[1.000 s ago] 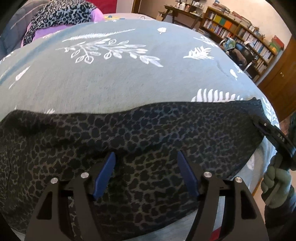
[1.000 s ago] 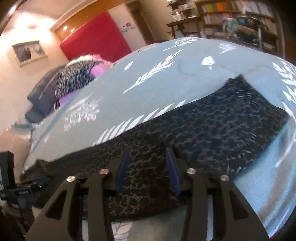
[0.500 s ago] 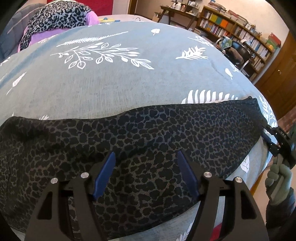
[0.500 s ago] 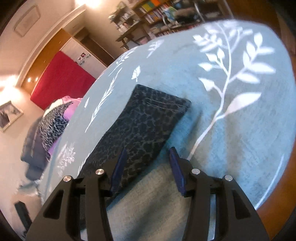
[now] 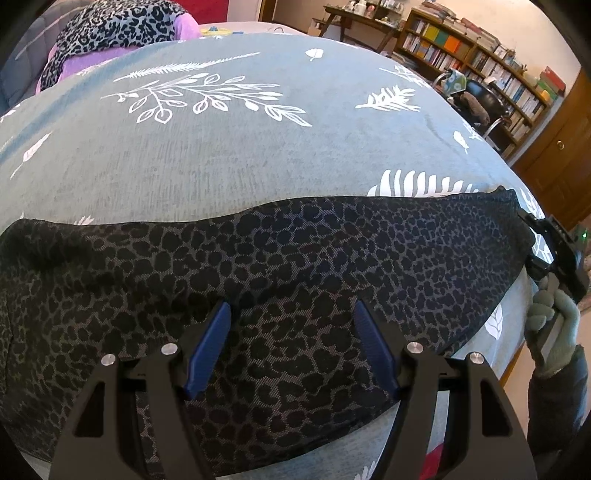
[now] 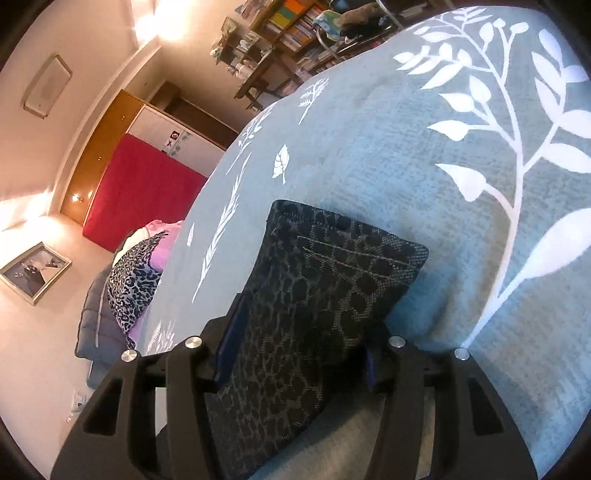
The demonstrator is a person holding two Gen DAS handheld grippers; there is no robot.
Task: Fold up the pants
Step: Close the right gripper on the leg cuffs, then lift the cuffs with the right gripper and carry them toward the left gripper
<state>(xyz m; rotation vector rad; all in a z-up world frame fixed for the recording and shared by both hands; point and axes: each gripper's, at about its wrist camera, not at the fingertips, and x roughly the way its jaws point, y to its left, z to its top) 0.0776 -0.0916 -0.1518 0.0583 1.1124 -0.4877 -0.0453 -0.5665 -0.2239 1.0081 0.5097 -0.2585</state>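
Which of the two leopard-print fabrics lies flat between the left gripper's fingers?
The dark leopard-print pants, spread across the grey leaf-patterned bedspread under the left gripper. The lighter leopard-print fabric lies bunched at the bed's far end.

The pants (image 5: 295,266) are dark grey with black leopard spots; the bedspread (image 5: 229,158) is grey-blue with white leaf prints.

Pants (image 5: 295,266) run off the left edge; bookshelf (image 5: 480,62) titles too small to read.
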